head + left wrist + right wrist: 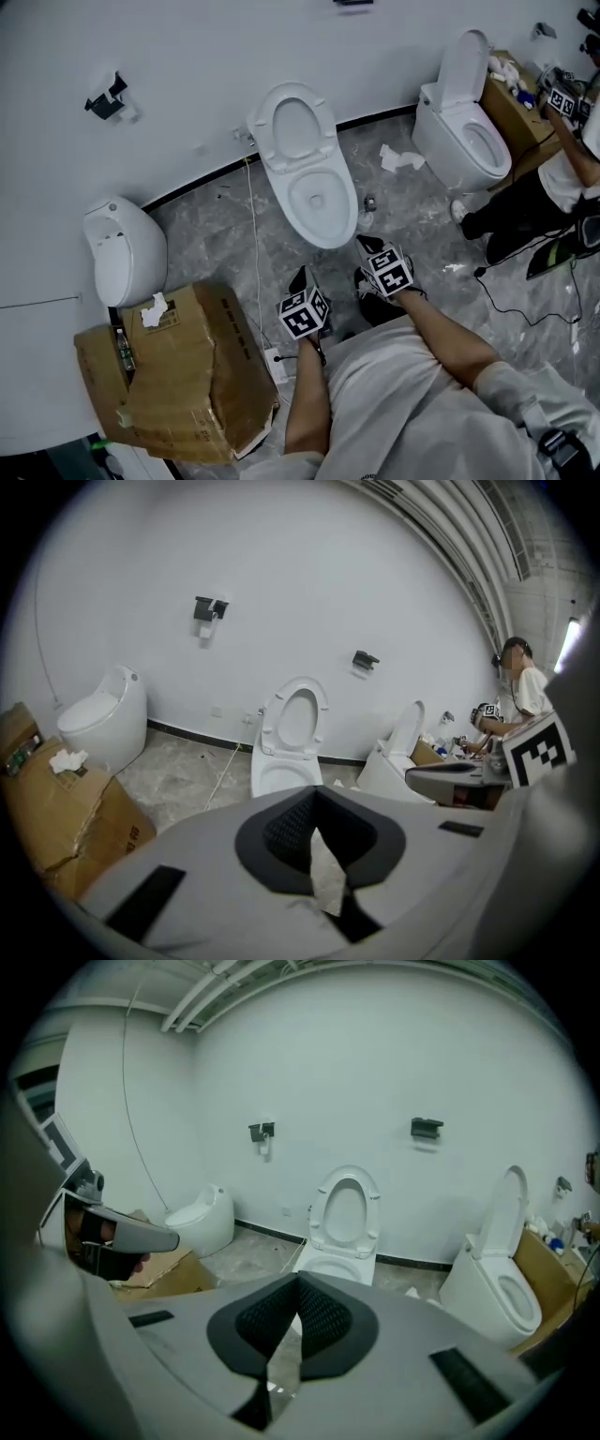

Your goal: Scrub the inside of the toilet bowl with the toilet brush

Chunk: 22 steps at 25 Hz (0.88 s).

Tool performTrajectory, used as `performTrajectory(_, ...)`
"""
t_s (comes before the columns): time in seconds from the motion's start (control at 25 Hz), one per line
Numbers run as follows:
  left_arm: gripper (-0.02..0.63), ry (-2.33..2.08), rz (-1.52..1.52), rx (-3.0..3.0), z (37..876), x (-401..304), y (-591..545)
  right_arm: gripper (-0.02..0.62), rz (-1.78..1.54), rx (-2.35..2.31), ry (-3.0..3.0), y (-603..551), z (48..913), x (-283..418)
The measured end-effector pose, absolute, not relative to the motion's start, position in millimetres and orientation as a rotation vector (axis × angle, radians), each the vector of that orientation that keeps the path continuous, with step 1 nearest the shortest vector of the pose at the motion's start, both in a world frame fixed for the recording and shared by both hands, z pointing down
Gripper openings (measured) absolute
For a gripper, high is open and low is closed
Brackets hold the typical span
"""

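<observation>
The white toilet [314, 192] stands against the wall with its seat and lid raised and its bowl open; it also shows ahead in the left gripper view [286, 761] and the right gripper view [342, 1241]. My left gripper [300, 275] hangs over the grey floor just in front of the bowl, jaws shut and empty [314, 794]. My right gripper [366, 244] is to its right, near the bowl's front rim, also shut with nothing held [298, 1283]. No toilet brush is clearly visible. A small dark object [369, 202] stands on the floor by the toilet's right side.
A torn cardboard box [178, 375] sits at the left front, beside a low white fixture [122, 253]. A second toilet [464, 127] stands at the right, with crumpled paper [401, 157] on the floor and another person [553, 187] next to it. A cable [255, 244] runs along the floor.
</observation>
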State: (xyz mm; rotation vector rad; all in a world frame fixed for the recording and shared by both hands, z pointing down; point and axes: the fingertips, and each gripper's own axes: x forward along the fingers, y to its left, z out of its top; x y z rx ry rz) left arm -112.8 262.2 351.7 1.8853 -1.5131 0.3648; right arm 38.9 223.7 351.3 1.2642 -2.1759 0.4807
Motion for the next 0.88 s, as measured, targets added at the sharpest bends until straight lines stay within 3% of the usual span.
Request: performTrajectory(0.88,0.021,-1.59,0.514,1.932,356.4,-54.9,162.0,0.006,0.667,1.147,-2.106,133.2,411.7,95.0)
